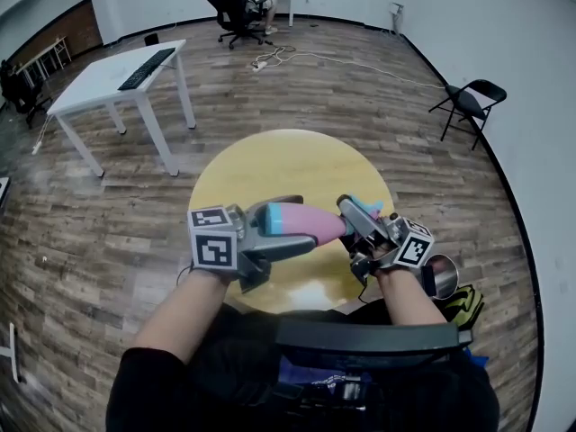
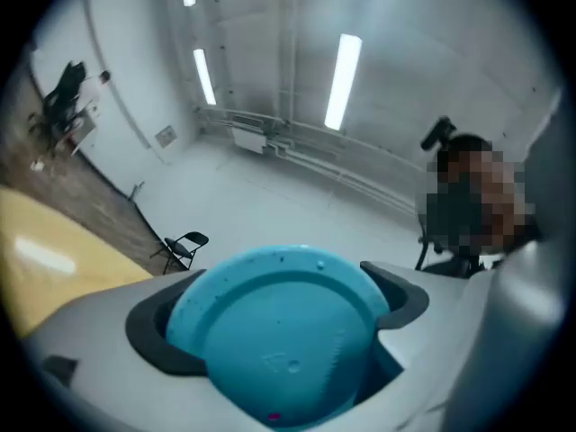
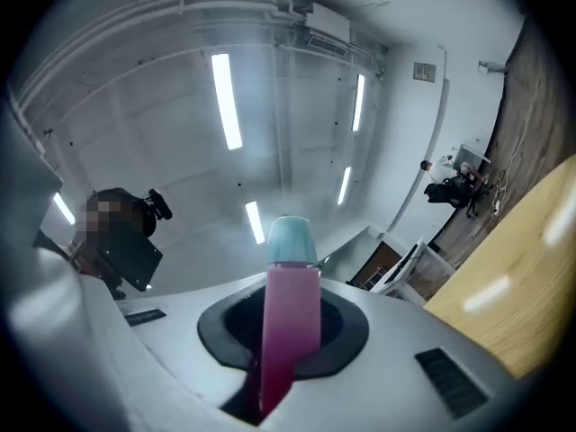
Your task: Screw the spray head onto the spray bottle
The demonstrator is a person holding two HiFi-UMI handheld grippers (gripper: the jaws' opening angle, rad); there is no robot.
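Grey hand-held grippers (image 1: 304, 225) carry black-and-white marker cubes (image 1: 214, 243).

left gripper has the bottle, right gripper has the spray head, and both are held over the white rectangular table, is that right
Wrong table: the head view shows both held over the round yellow table. The rest stands: the left gripper is shut on the bottle, and the right gripper is shut on the spray head.
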